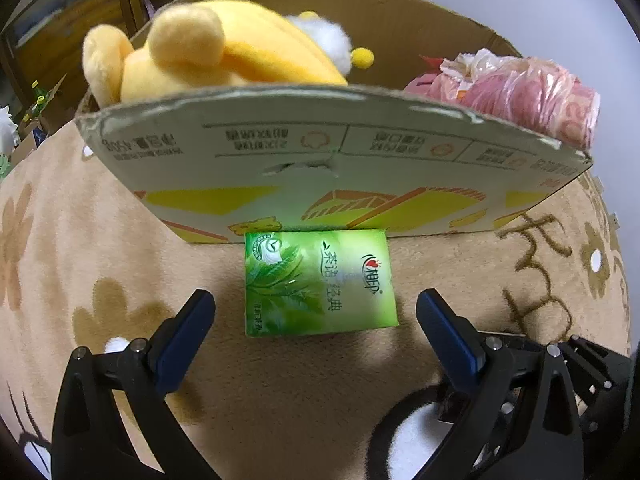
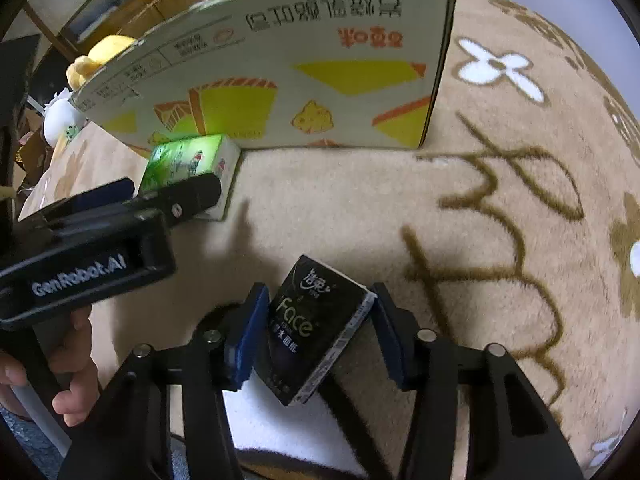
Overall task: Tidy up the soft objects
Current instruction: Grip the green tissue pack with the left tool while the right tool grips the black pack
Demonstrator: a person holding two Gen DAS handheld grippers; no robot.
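The right tool (image 2: 320, 332) pinches a black tissue pack (image 2: 316, 328) on the rug (image 2: 480, 240); next it needs lifting toward the cardboard box (image 2: 320, 60) at twelve o'clock. The left tool (image 1: 316, 320) gapes empty around the green tissue pack (image 1: 320, 280).

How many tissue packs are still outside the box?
2: a green pack against the box, between the left fingers; a black pack between the right fingers.
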